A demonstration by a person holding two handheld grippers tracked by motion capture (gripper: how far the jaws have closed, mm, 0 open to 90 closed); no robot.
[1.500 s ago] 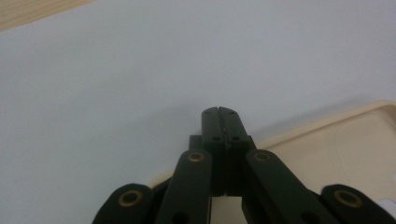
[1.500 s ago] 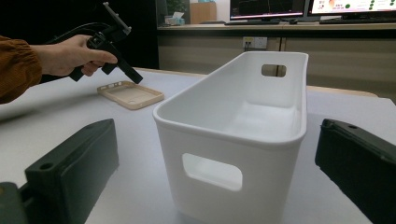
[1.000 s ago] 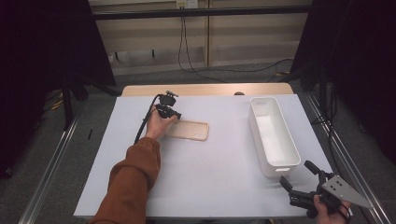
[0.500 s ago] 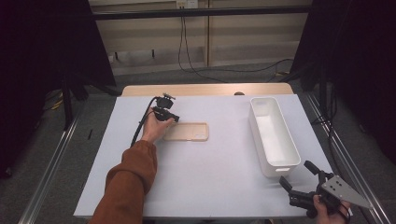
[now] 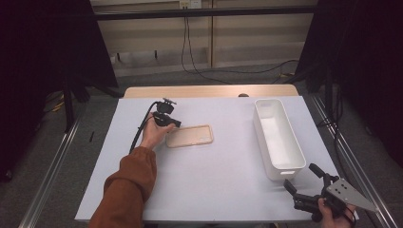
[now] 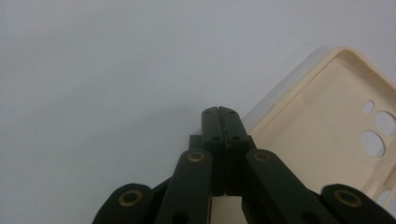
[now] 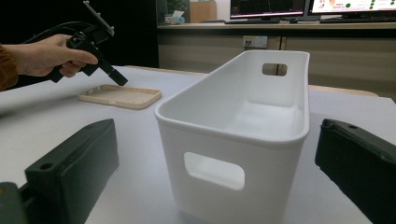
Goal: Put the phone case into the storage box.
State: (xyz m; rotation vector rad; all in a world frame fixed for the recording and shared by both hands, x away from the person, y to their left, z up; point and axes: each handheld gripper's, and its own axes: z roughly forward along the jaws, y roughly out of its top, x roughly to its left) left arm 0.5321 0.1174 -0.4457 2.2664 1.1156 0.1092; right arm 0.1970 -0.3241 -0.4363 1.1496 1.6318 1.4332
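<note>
- The left hand-held gripper, a black two-jaw tool with a cable trailing from it, is held low over the white table mat at its far left part. Its jaws are pressed fully together with nothing between them, as the left gripper view shows plainly.
- The closed tips point down at the mat just beside the near corner of a flat, cream-coloured plastic phone case. I cannot tell whether the tips touch its rim.
- The case lies open side up, raised lip all round, with camera cut-outs at one end. It sits flat on the mat, left of centre, well apart from the bin.
- A tall, white, oblong plastic bin with handle slots stands upright on the right side of the mat. It looks empty in the right gripper view.
- The right hand-held gripper, black with a grey three-cornered plate on top, is held at the near right corner of the mat, jaws spread wide, facing the bin's short end and apart from it.
- My reading: the work in hand is the approach to the phone case, before any grasp. The case is not yet lifted.
- The next move, I judge, calls for spreading the left jaws, setting one either side of the thin rim, and closing on it. A flat, low edge like this may slide away if nudged.
</note>
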